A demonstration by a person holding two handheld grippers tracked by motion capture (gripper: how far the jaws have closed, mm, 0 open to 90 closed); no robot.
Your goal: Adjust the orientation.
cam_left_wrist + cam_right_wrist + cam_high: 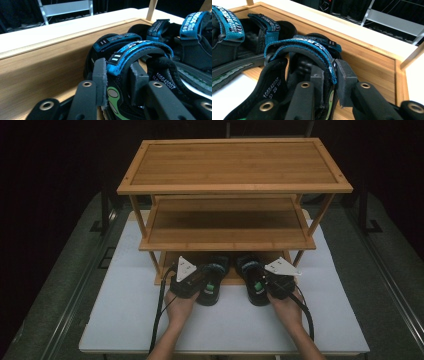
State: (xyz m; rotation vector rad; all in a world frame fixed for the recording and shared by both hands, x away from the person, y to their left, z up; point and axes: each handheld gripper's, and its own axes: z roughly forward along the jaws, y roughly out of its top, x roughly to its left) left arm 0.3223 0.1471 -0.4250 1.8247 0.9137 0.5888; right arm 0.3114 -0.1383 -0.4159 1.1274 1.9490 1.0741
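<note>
Two black-and-blue sandals, the left sandal and the right sandal, are being set at the front edge of the bamboo rack's bottom shelf, toes pointing inward, heels overhanging toward the person. Each sandal's outer side strap is being straddled by slackening jaws: the left gripper, the right gripper.

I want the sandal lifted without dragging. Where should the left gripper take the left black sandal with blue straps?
Grip the left black sandal's raised blue heel strap from the heel end, where it overhangs the bamboo rack's bottom tray; the strap arches, leaving room for a jaw beneath.
</note>
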